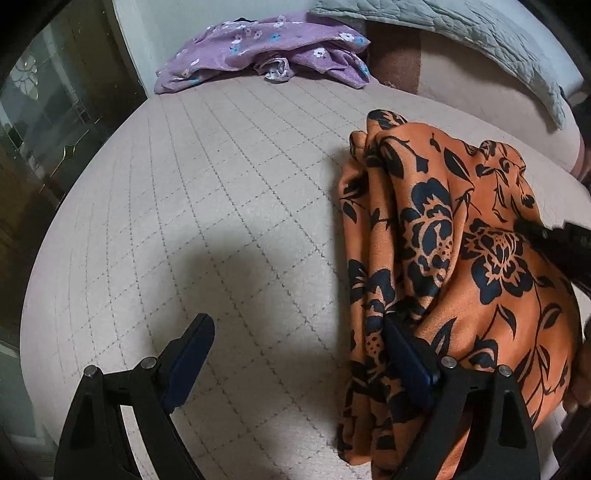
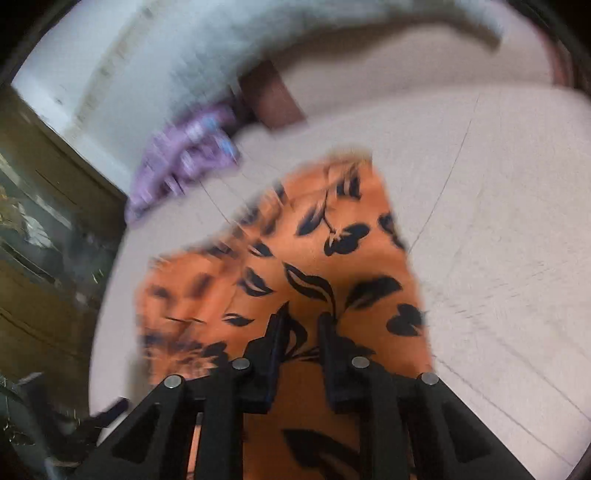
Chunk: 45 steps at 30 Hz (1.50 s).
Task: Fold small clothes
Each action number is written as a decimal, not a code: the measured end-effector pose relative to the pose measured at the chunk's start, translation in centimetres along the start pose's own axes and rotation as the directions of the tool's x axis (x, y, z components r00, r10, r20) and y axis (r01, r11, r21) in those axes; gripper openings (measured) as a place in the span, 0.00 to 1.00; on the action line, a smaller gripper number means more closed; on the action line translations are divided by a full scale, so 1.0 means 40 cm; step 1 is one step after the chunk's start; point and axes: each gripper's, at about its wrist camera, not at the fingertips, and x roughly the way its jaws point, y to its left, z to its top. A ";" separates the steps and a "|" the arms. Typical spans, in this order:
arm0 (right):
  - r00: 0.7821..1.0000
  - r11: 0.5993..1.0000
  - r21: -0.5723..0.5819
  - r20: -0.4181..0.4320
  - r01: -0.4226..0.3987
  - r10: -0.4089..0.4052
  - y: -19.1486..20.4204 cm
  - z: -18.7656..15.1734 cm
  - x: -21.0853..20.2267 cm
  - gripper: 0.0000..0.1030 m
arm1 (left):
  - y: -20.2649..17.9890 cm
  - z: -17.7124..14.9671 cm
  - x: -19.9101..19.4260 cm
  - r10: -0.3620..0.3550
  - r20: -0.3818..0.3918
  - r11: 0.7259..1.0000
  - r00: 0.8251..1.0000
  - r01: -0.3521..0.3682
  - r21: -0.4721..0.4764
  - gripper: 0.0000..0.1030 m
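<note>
The left gripper [image 1: 297, 345] stands wide apart over the bed [image 1: 221, 206], its left finger above bare quilted cover and its right finger pressed against the edge of the orange floral garment [image 1: 450, 258], with nothing between the two. That garment lies bunched in long folds just right of this gripper and runs forward from it. Beneath the left finger a dark shadow falls on the pale, grid-stitched cover.

The right gripper [image 2: 301, 325] is narrow, its fingers close together with the orange floral garment [image 2: 314, 266] between and beneath them; motion blur keeps the pinch itself from being certain, though the cloth looks held. The garment spreads ahead and to the left of this gripper over the bed [image 2: 480, 221].

Farther ahead of the left gripper, at the bed's far edge, a purple flowered garment [image 1: 258, 51] lies crumpled. To its right sits a brown cushion [image 1: 395, 62], partly hidden under a grey quilted blanket [image 1: 461, 33] that is cut off by the frame. Left of the bed stands a dark glass-fronted cabinet [image 1: 48, 122]. In the right wrist view everything far off is smeared; the purple flowered garment [image 2: 184, 162] is only a blurred patch.
</note>
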 end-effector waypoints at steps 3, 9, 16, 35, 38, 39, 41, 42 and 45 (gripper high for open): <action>1.000 1.000 -0.018 0.008 -0.023 0.023 0.034 0.018 -0.018 0.25 | 0.010 0.001 0.005 -0.018 -0.007 1.000 1.000 0.018 -0.003 0.90; 0.979 0.977 -0.065 -0.025 -0.202 0.201 0.156 0.048 0.034 0.25 | 0.036 -0.015 0.011 -0.037 -0.013 0.999 0.999 0.037 -0.015 0.90; 0.977 0.987 -0.022 -0.148 -0.158 0.153 0.207 0.062 0.196 0.24 | 0.052 -0.013 0.022 -0.056 -0.028 0.998 0.998 0.055 -0.032 0.92; 0.976 0.976 0.011 -0.038 -0.215 0.216 -0.057 -0.100 -0.188 0.25 | 0.019 0.002 0.007 -0.009 -0.018 1.000 1.000 0.008 -0.004 0.93; 0.977 0.981 -0.021 -0.089 -0.195 0.192 -0.077 -0.159 -0.172 0.24 | 0.009 0.002 0.008 0.019 -0.010 1.000 1.000 -0.019 0.013 0.96; 0.977 0.979 -0.027 -0.075 -0.202 0.200 -0.081 -0.166 -0.170 0.24 | 0.004 0.002 0.007 0.029 -0.006 0.999 1.000 -0.029 0.018 0.96; 0.976 0.978 -0.013 -0.074 -0.207 0.206 -0.087 -0.168 -0.163 0.22 | -0.006 0.003 0.008 0.044 -0.001 0.999 0.999 -0.044 0.028 0.97; 0.975 0.978 -0.012 -0.077 -0.209 0.207 -0.088 -0.167 -0.162 0.22 | -0.012 0.001 0.007 0.055 0.004 0.998 0.998 -0.056 0.040 0.97; 0.976 0.978 -0.041 -0.084 -0.206 0.202 -0.094 -0.180 -0.165 0.21 | -0.028 -0.001 0.004 0.071 0.015 0.995 0.997 -0.072 0.075 0.97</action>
